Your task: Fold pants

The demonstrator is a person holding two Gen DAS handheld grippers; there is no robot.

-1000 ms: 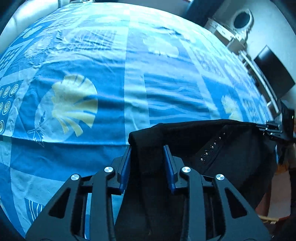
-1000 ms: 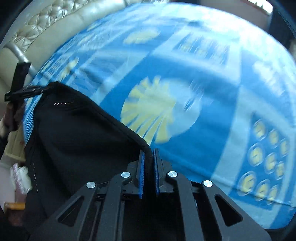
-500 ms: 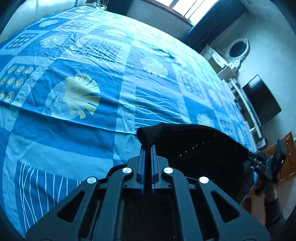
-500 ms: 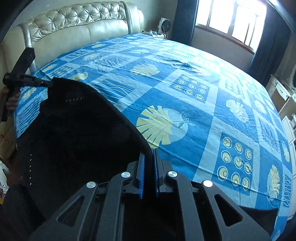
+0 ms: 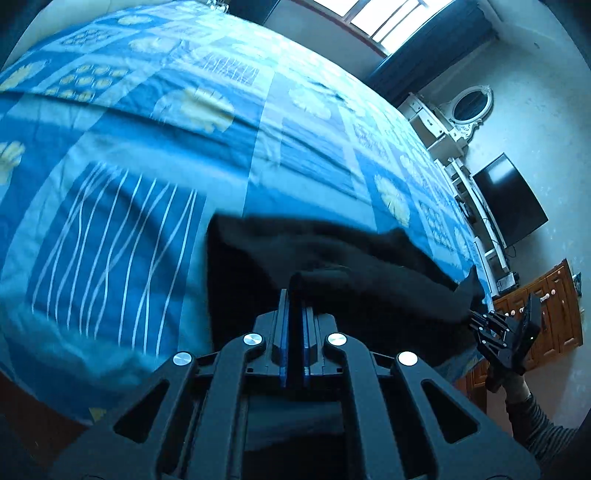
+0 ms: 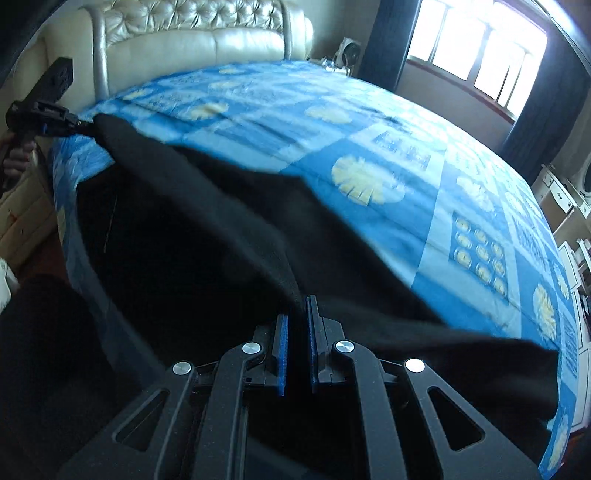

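The black pants (image 6: pixel 229 236) are held stretched above the near edge of the blue patterned bedspread (image 6: pixel 424 192), draped from about ten o'clock down toward five o'clock in the right wrist view. One edge is clenched between the blue pads of the right gripper (image 6: pixel 297 314); the other is pinched tight in the left gripper (image 5: pixel 294 302). A tufted cream headboard (image 6: pixel 192 33) is seen at twelve o'clock, a dark screen (image 5: pixel 511 205) at three o'clock in the left view.
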